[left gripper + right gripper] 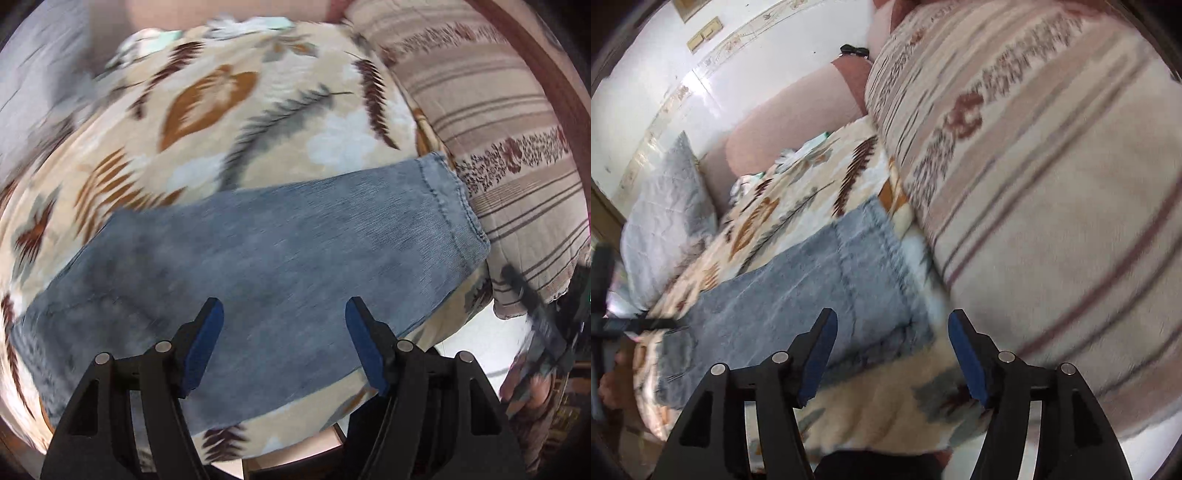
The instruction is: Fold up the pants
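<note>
Blue denim pants (258,258) lie flat in a long folded strip on a feather-patterned blanket (229,110). Their hem end (454,206) points toward a striped cushion. My left gripper (284,306) hovers over the middle of the strip, open, nothing between its blue pads. In the right wrist view the same pants (798,288) stretch away to the lower left, with the stitched hem end nearest. My right gripper (892,317) stands open just above the blanket beside that hem end, holding nothing. The other gripper (613,325) shows dark and blurred at the far left.
A striped beige cushion (498,147) (1034,184) crowds the hem end of the pants. A grey pillow (665,229) lies at the far end of the blanket, by a pink sofa back (783,122). White floor (480,339) shows past the blanket's edge.
</note>
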`<control>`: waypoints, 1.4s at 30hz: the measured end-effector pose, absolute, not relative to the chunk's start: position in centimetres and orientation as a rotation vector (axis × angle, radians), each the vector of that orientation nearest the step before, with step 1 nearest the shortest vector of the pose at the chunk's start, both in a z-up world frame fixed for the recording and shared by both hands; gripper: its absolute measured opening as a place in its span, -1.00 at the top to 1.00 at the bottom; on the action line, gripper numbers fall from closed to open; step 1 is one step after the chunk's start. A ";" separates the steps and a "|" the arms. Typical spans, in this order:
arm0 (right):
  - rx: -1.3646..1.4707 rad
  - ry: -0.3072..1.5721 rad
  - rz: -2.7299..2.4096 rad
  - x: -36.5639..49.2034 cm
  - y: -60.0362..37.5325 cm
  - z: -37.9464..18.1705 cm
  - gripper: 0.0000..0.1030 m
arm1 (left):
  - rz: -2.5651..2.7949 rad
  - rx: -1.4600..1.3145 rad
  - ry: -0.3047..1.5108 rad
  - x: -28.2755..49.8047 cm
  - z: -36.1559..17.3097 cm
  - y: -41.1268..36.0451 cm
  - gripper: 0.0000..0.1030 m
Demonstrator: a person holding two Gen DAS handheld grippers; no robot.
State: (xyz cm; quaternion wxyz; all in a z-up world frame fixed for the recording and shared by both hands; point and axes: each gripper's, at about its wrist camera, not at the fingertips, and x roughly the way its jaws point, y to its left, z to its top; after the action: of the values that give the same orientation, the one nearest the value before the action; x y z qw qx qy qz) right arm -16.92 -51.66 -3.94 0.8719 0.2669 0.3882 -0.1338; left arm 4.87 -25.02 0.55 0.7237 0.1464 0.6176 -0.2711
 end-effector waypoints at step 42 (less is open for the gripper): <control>0.810 0.577 -0.333 -16.1 -49.2 -10.6 -0.21 | -1.149 0.650 1.531 8.5 -9.8 -50.2 -0.63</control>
State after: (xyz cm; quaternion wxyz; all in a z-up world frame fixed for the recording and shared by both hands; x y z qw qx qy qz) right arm -16.09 -49.18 -10.57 0.8656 0.3868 0.2756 -0.1589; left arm 8.53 -50.20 -9.84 0.5311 0.2724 0.6417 -0.4817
